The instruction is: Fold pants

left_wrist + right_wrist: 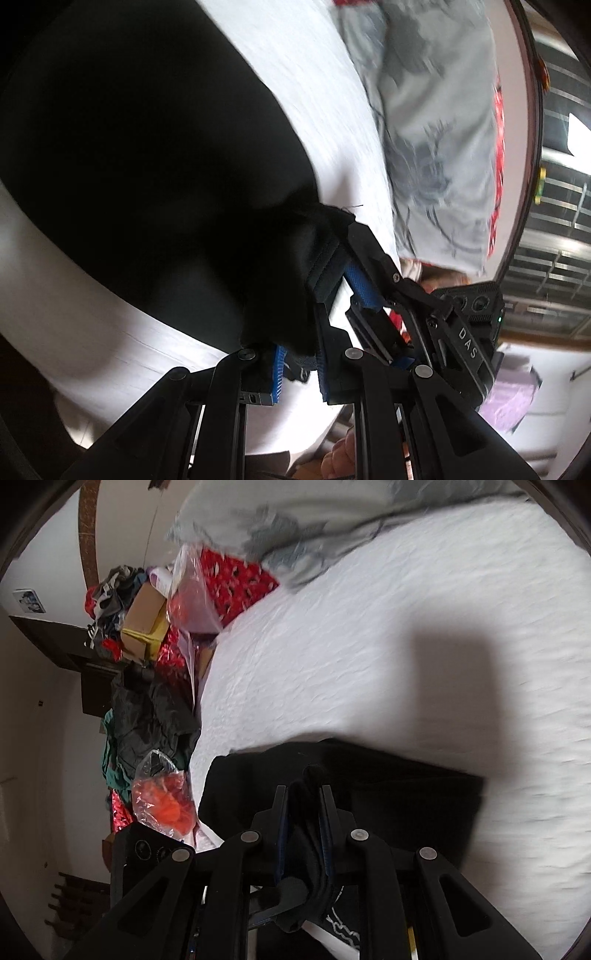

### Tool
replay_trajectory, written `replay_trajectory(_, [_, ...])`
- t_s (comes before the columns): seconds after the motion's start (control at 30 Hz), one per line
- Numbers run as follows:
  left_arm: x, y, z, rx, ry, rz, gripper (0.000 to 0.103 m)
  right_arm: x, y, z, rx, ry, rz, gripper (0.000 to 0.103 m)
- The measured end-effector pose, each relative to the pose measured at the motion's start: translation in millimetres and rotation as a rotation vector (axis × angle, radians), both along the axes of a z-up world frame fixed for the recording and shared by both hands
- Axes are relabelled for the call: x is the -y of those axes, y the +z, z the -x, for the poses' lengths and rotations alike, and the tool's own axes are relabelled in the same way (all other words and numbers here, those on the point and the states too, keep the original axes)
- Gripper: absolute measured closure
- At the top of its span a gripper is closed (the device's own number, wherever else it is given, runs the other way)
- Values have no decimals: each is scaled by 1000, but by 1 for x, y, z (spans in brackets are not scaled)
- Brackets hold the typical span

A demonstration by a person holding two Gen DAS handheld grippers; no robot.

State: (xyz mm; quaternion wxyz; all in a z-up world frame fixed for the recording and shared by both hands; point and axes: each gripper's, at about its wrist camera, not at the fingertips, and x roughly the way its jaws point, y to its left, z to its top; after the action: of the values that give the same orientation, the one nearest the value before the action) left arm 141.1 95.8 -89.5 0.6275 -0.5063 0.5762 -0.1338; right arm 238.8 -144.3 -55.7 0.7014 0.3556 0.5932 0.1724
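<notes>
Left gripper (299,373) sits at the bottom middle of its own view, jaws pinched tight on a bit of the black pants (147,166). You can see the cloth bunched between the blue pads (277,376), and from there the pants spread up and left, filling most of the upper left of the frame as one big dark sheet. The right gripper (332,258) shows up in this same view too, just right of centre, coming in from the lower right and clamped on another edge of the pants where a thick hem is squeezed against its blue pad. So both grippers are close together, each with its own pinch of fabric.

In the right wrist view the right gripper (304,801) is bottom centre, jaws closed on a fat roll of black cloth that runs down between the fingers. The pants (388,794) stretch out to the right of it across the lower middle, and throw a shadow (443,686) on the white bed (369,609) above.

Further out: a grey flowered pillow (436,129) lies at the upper right of the left view, touching the bed (325,110). In the right view a pile of clothes, a cardboard box (146,618) and plastic bags (162,797) sit along the left side of the bed. All pretty blurry.
</notes>
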Motion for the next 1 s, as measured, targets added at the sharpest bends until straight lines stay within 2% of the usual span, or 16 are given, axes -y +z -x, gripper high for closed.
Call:
replay_trajectory(0.2, [-59, -2, 10, -26, 46, -47, 89, -40, -22, -9, -33, 5, -52, 84])
replay_trajectory(0.33, [-64, -2, 16, -41, 34, -56, 86, -51, -27, -9, -34, 3, -4, 86])
replay_trajectory(0.4, [-58, 0, 11, -41, 23, -53, 84, -48, -21, -6, -30, -5, -5, 81])
replay_trajectory(0.47, [-62, 8, 14, -31, 10, -62, 76, -41, -7, 1, 0, -17, -16, 66])
replay_trajectory(0.53, [-67, 19, 16, -8, 26, -117, 45, -36, 9, 9, 41, -28, -33, 58])
replay_trajectory(0.6, [-75, 31, 21, 38, 49, -159, 30, -26, 28, 26, 88, -50, -75, 54])
replay_trajectory(0.7, [-82, 47, 28, 101, 23, -199, 28, -8, 40, 62, 111, -111, -152, 45])
replay_trajectory(0.8, [-79, 48, 32, 102, -10, -216, 26, 2, 24, 96, 61, -188, -234, 44])
replay_trajectory(0.9, [-62, 44, 25, 84, -43, -246, 26, 4, -11, 121, -62, -272, -328, 44])
replay_trajectory(1.0, [-48, 44, 18, 77, -63, -287, 26, 7, -34, 128, -126, -339, -348, 44])
